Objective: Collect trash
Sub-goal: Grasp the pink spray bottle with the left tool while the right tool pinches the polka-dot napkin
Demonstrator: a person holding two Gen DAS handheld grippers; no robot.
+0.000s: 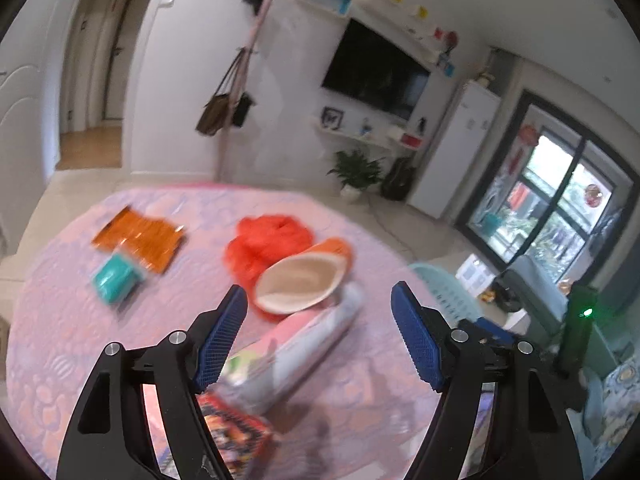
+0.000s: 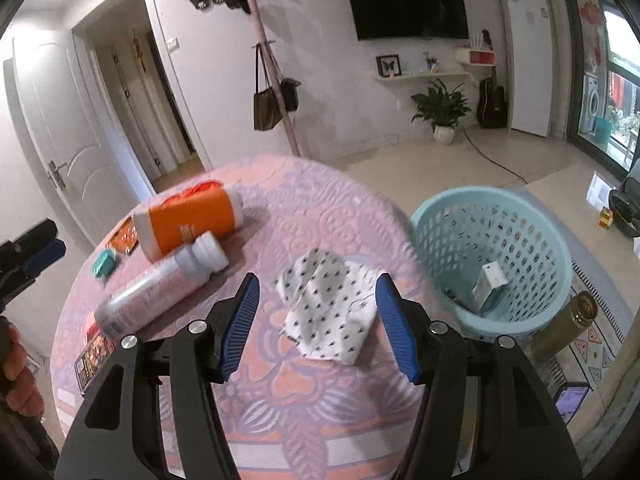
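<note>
A round table with a pink patterned cloth [image 2: 280, 216] holds the trash. My left gripper [image 1: 320, 332] is open above a pale pink bottle [image 1: 304, 348] lying on its side, with an orange bottle [image 1: 304, 280] just beyond it. My right gripper [image 2: 316, 324] is open and hovers over a folded white spotted paper [image 2: 330, 304]. The pink bottle [image 2: 160, 288] and orange bottle [image 2: 188, 224] lie to its left. A light blue plastic basket [image 2: 492, 256] stands off the table's right edge and holds a small white box [image 2: 490, 284].
An orange foil wrapper [image 1: 140, 236], a teal packet [image 1: 116, 280], a red crumpled bag [image 1: 268, 240] and a dark printed packet [image 1: 236, 436] lie on the table. A gold flask [image 2: 564, 328] stands beside the basket. A coat stand [image 2: 272, 80] and potted plant [image 2: 440, 112] stand beyond.
</note>
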